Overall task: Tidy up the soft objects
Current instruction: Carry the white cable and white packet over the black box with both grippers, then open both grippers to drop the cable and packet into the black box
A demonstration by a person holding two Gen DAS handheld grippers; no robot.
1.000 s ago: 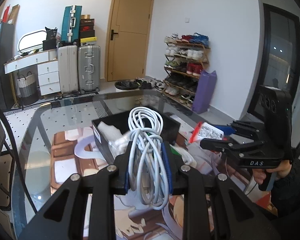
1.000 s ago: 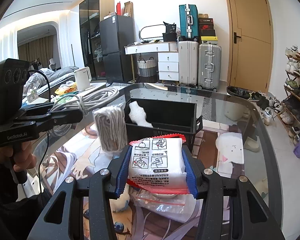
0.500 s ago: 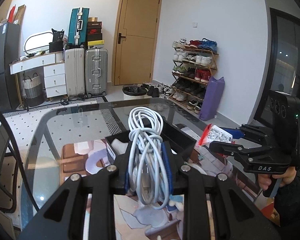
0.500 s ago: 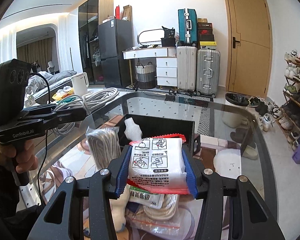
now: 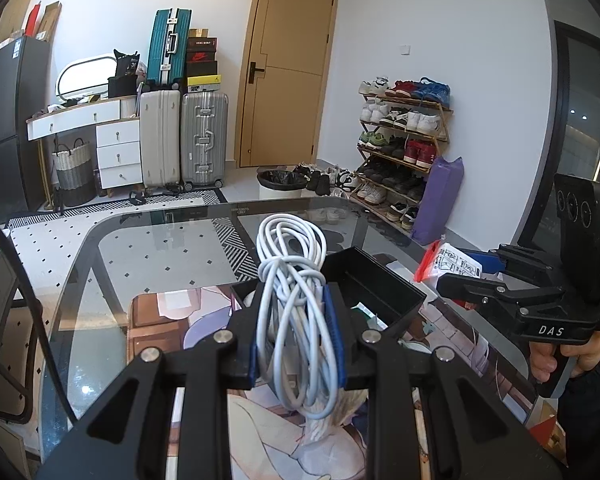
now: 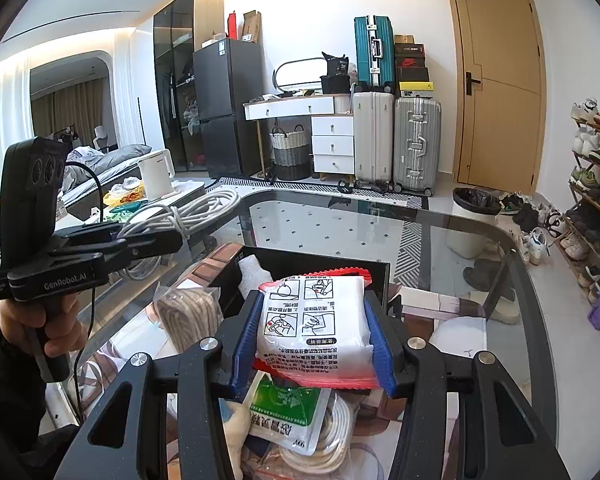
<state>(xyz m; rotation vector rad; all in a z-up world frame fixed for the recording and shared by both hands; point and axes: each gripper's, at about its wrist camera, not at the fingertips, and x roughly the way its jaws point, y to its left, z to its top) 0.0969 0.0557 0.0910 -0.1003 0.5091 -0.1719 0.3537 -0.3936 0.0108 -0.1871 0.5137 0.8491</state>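
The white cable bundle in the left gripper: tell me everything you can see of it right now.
The white cable bundle is a long, thin, rubbery-looking cord coiled into an elongated hank, with a few turns wrapped crosswise round its middle. The left gripper is shut on it, blue pads pressing both sides. One loop end sticks out forward past the fingertips, the other hangs below. It is held in the air above the glass table, near the black bin. In the right wrist view it juts out sideways.

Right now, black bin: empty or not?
Not empty. The black bin holds a white soft item at its left end; the rest is hidden.
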